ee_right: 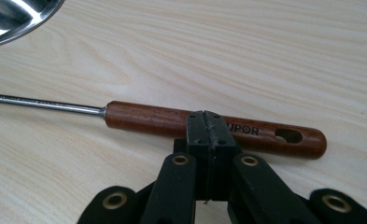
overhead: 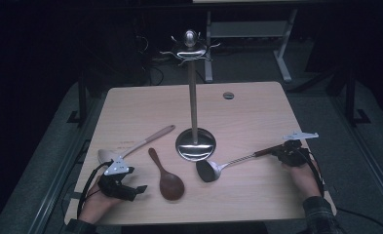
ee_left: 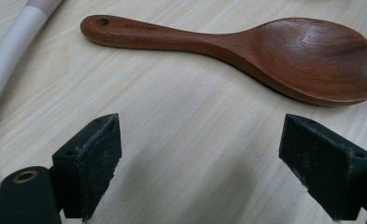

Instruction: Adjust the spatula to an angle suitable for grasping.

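**Right gripper closed in front of ladle handle, left gripper open by wooden spoon**

High view: right gripper at right-centre of frame, at the wooden handle end of the ladle. Ladle lies flat on the table, dark bowl toward centre frame, just below the round base of the utensil stand, handle pointing right and slightly up.

Right gripper view: jaws pressed together, pads touching each other at lower centre, nothing between them. The ladle handle runs across the frame just behind the jaw tips, metal shaft off to the left. Touching or just short of it, cannot tell. Handle not clamped. Shiny stand base in the upper left corner.

Left gripper at lower left of high view, resting low over the table. Left gripper view: jaws wide apart, bare table between them, gripping nothing. Wooden spoon lies across the upper part of that frame, bowl to the right, apart from the jaws. White-handled spoon sits upper left of the left gripper, near it.
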Available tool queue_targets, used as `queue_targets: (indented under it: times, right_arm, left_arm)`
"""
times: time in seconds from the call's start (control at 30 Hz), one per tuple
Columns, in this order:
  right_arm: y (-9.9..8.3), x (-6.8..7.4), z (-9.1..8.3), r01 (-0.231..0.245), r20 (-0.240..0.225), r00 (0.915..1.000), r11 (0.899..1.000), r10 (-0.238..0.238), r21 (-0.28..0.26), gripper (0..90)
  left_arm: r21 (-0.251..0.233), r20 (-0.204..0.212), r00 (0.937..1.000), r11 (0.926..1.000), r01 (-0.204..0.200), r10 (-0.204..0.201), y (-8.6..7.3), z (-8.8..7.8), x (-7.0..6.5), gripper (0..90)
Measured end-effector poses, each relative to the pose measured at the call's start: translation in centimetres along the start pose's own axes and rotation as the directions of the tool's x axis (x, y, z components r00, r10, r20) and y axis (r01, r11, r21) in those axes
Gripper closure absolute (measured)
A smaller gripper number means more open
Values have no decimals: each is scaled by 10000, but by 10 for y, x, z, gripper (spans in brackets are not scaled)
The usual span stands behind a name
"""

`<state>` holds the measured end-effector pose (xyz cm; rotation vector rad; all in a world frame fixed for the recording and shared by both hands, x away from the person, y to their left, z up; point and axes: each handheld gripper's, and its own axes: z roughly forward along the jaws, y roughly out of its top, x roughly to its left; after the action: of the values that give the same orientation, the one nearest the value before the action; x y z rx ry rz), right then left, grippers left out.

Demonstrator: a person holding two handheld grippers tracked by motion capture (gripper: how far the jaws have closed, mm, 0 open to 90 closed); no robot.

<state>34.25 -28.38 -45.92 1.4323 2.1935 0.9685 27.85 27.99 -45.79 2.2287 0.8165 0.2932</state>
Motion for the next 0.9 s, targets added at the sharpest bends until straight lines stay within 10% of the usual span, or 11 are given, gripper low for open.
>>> queue_targets:
  times: [0.9]
  right_arm:
    - [39, 20, 45, 461, -154, 9988, 9989, -462, -90, 898]
  left_arm:
    - [76, -83, 10000, 10000, 29, -28, 0, 1, 0, 129]
